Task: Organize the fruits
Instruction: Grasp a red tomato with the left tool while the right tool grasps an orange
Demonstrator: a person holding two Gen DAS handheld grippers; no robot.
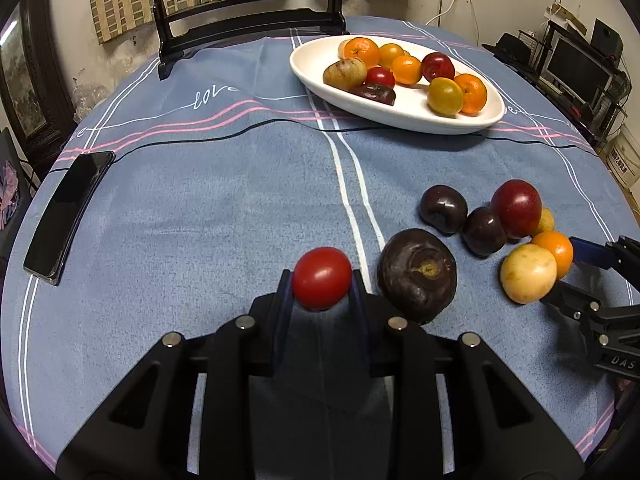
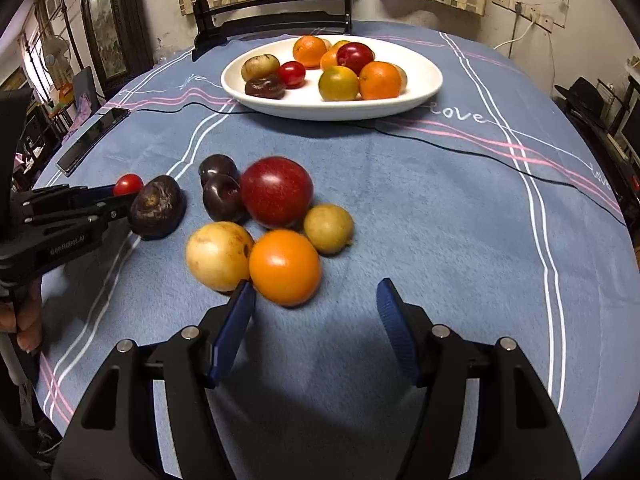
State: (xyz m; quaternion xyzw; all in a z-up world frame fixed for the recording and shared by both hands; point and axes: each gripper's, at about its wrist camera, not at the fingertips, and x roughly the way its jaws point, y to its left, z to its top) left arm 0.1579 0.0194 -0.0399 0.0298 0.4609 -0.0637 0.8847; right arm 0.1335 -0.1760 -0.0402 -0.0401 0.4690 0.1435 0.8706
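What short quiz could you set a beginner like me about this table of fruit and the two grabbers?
1. True or false: the left gripper is shut on the small red tomato.
2. Which loose fruit lies nearest the right gripper? A) orange fruit B) wrinkled dark fruit C) big red plum
3. Fill in: the sorted fruit lies in the white ____ at the far side of the table.

Key: 1 true. 2 A; the right gripper's jaws stand open, holding nothing. 3 dish.
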